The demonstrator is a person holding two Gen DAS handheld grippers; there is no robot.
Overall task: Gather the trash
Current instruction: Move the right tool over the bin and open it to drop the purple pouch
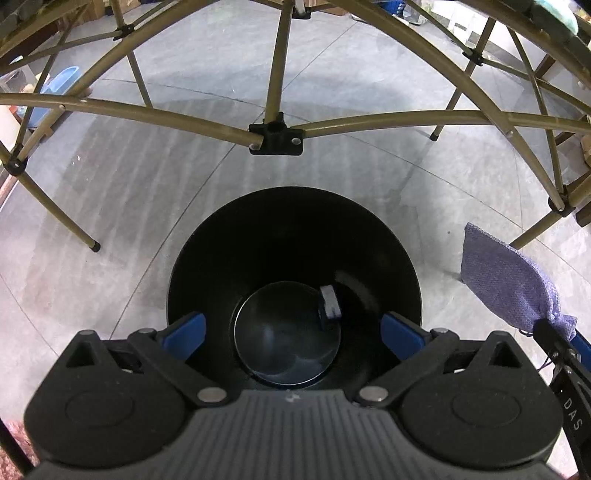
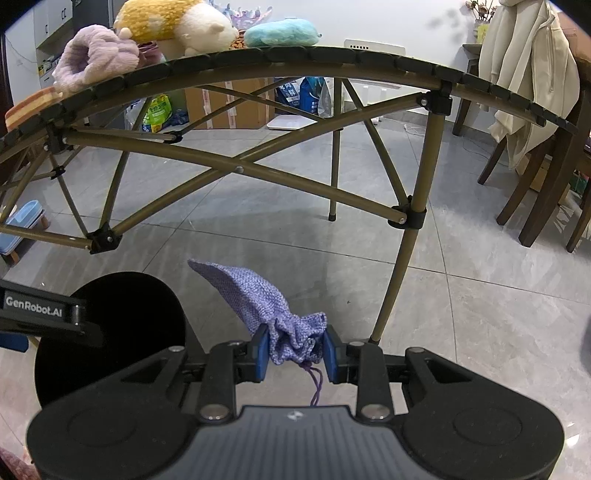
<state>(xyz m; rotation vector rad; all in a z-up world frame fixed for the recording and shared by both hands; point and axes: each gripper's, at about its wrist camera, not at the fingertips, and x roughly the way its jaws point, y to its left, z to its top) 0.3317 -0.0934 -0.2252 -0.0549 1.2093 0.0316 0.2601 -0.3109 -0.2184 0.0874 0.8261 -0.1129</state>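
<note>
A black round bin (image 1: 207, 266) stands on the floor right below my left gripper (image 1: 293, 332), whose blue fingers (image 1: 184, 334) stand wide apart over its mouth, holding nothing. A small dark grey block (image 1: 330, 302) is inside the bin, blurred, above its round bottom. My right gripper (image 2: 294, 350) is shut on the gathered neck of a purple knitted drawstring pouch (image 2: 255, 295), just right of the bin (image 2: 129, 314). The same pouch (image 1: 506, 277) shows at the right of the left wrist view.
A folding table with olive metal legs (image 2: 417, 206) arches over the floor ahead; plush toys (image 2: 177, 26) lie on its top. Wooden chairs with a cream jacket (image 2: 528, 74) stand at the right. Bags and boxes line the far wall. Grey tiled floor (image 2: 480, 314) surrounds the bin.
</note>
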